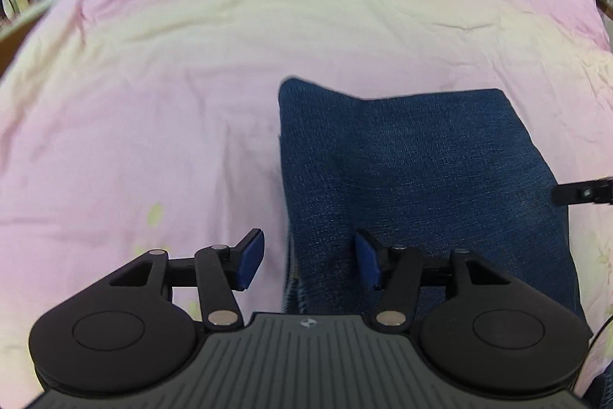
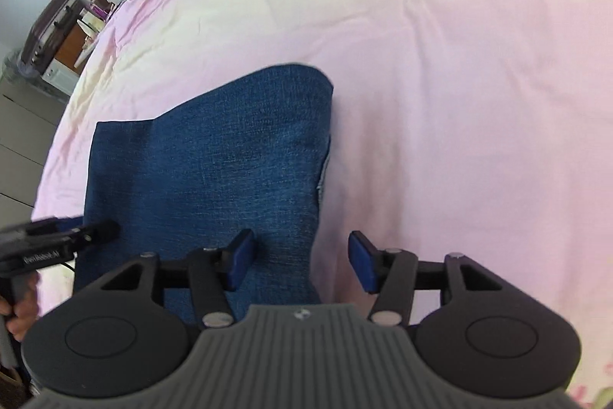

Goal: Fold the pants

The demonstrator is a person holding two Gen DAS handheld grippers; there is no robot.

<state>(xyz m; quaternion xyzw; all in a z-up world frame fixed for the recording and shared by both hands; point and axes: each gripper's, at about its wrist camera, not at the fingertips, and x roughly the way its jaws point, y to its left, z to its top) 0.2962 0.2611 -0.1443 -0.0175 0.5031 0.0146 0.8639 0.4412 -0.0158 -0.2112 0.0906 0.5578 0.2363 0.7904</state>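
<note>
Left wrist view: left gripper jaws apart, empty, at pants edge, lower centre.
Right gripper: spread, empty.
Tip: flatten, square the fold on bedsheet.

The matte black plastic left tool has blue rubber pads, silver pivot screws and a ribbed grey body; the right tool matches.

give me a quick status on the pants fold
Left hand-held gripper open, right hand-held gripper open, nothing gripped. Jeans folded on pink sheet. Nothing in the way.
</note>
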